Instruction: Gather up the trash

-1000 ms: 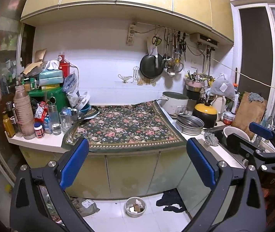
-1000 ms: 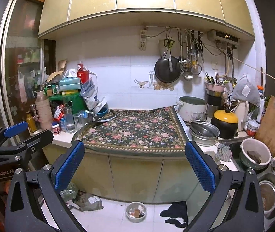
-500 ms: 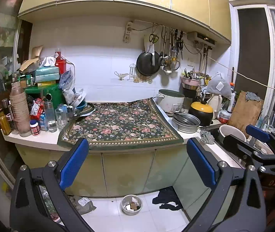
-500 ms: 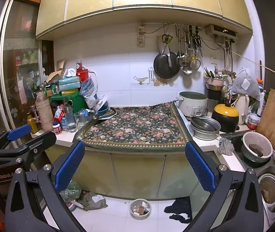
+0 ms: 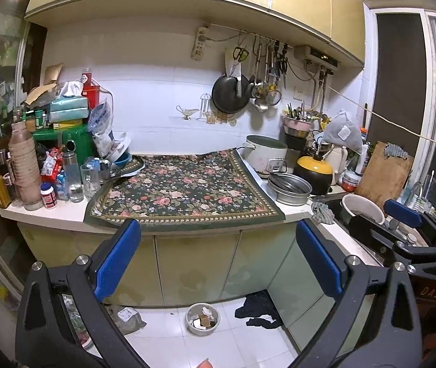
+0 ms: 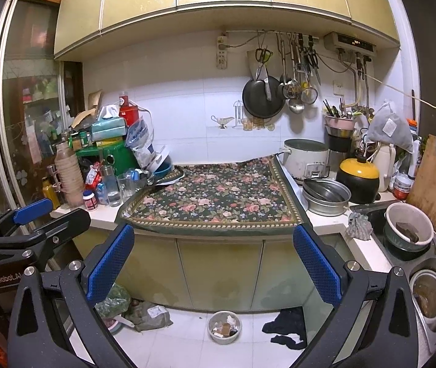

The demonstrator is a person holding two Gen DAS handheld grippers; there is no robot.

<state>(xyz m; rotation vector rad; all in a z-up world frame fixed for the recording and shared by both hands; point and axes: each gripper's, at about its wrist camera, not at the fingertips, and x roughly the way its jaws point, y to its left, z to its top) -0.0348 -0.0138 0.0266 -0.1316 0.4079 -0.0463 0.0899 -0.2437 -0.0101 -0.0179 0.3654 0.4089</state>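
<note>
Both grippers are open and empty, held in the air facing a kitchen counter. My left gripper [image 5: 218, 245] and my right gripper [image 6: 213, 245] frame the cabinet doors below the counter. On the white floor tiles lie a small metal bowl of scraps [image 5: 202, 319] [image 6: 224, 326], a crumpled grey bag with a label [image 5: 127, 319] [image 6: 152, 314], a dark rag [image 5: 259, 308] [image 6: 288, 326] and a green plastic bag [image 6: 113, 302]. All lie well below and beyond the fingertips. The right gripper shows at the right edge of the left wrist view [image 5: 401, 230].
A floral cloth [image 5: 184, 191] covers the counter middle. Bottles, stacked cups and boxes crowd the left end [image 5: 49, 165]. A rice cooker [image 5: 265, 155], steel pans [image 5: 290, 187], a yellow-lidded pot [image 5: 314, 171] and a sink [image 6: 426, 291] stand right. Pans hang on the wall [image 5: 228, 93].
Both views have drawn back a little and tilted down. More of the floor and the cabinet doors shows now. Both grippers stay open.
</note>
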